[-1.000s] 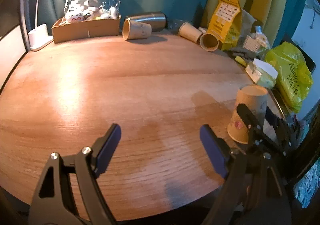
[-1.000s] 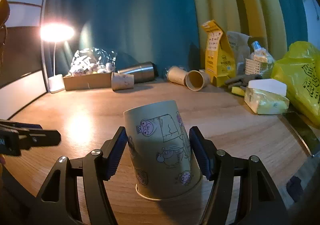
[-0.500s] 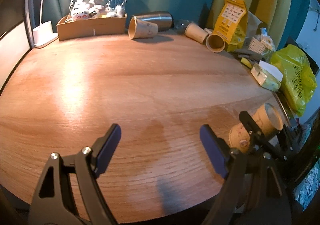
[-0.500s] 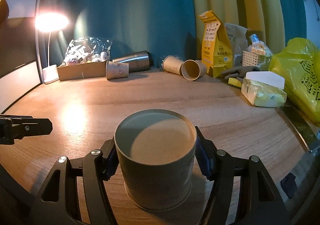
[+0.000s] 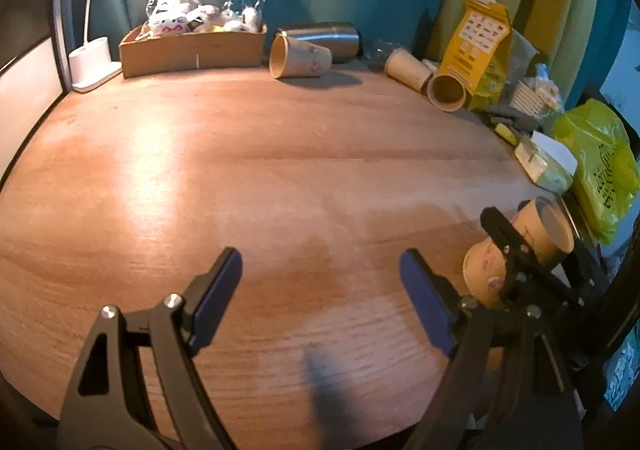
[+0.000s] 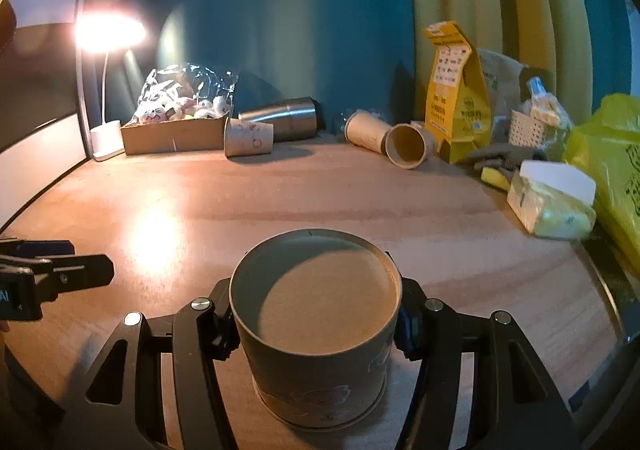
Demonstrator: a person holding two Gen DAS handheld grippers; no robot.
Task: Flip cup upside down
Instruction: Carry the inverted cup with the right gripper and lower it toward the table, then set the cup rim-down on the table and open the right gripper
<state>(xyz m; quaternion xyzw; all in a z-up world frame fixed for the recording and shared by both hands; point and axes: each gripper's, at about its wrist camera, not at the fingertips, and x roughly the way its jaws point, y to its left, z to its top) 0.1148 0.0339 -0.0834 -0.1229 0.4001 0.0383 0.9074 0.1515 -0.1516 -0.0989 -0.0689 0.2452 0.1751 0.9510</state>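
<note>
Paper cup, tan with cartoon prints (image 6: 316, 330), now tipped over, flat bottom facing right camera; a second ago it stood mouth-down. Right tool (image 6: 316, 324) squeezes its sides above wooden table (image 5: 240, 178). Left tool (image 5: 320, 282) spread wide, holding nothing. Turning seems partway.

The table (image 5: 248, 170) is wood with visible grain and a soft sheen under the lamp. The cup (image 6: 320, 330) is matt paper. At the table's far edge lie a brushed metal flask (image 5: 324, 40), a matt cardboard box (image 5: 192, 50) and a crinkled glossy plastic bag (image 5: 600, 158). The pads (image 5: 216, 298) look like matt blue rubber.
</note>
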